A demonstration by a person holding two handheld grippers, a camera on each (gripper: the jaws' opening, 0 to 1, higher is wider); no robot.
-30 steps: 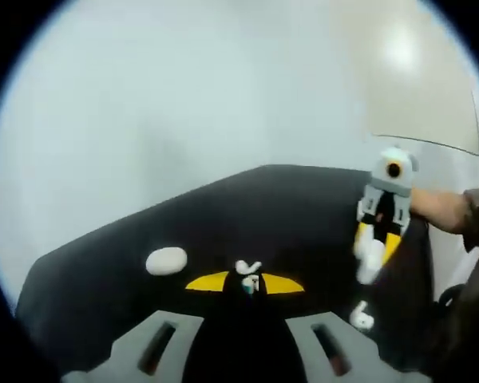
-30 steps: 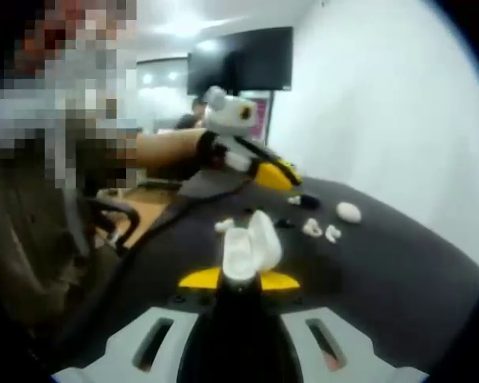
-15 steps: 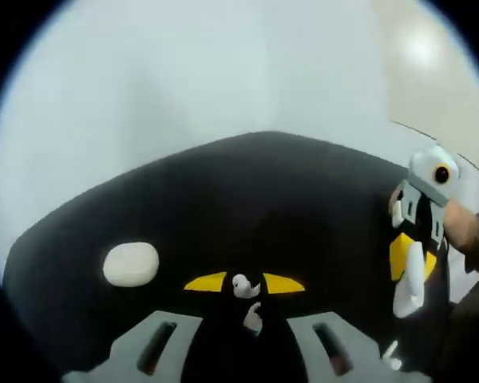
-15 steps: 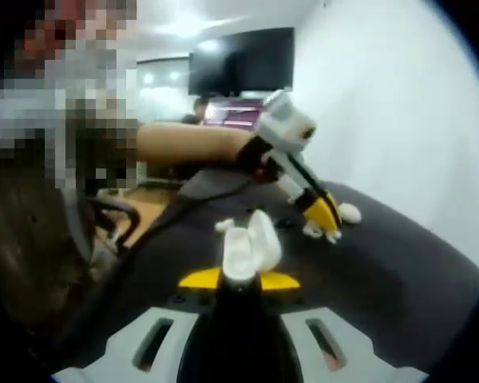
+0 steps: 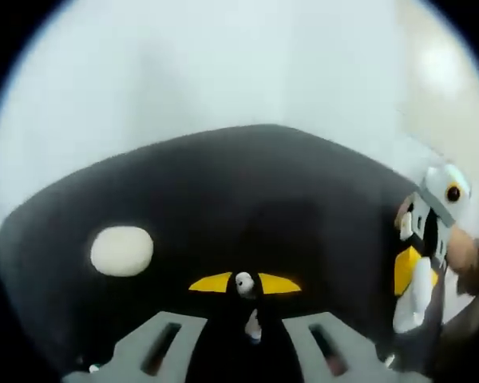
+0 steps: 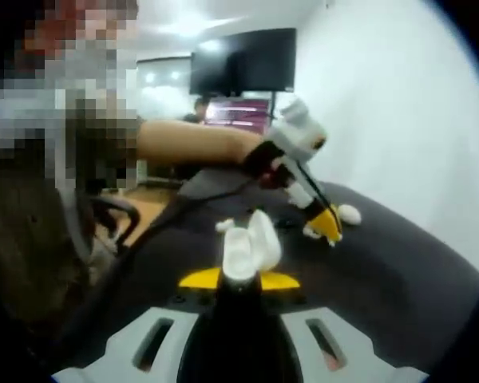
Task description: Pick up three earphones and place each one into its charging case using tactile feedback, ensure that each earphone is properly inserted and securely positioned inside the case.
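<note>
Bright, even indoor light; ceiling lamps (image 6: 184, 28) glare. Both views are soft, blurred, and bent at edges.

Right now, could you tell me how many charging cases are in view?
2. An open charging case is clamped in the right gripper; a closed charging case lies on the black table beyond the left gripper, which pinches an earphone. Another may be hidden.

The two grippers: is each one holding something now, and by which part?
The right gripper holds an open white charging case by its lower body. The left gripper pinches a white earphone at its round head, stem hanging down.
</note>
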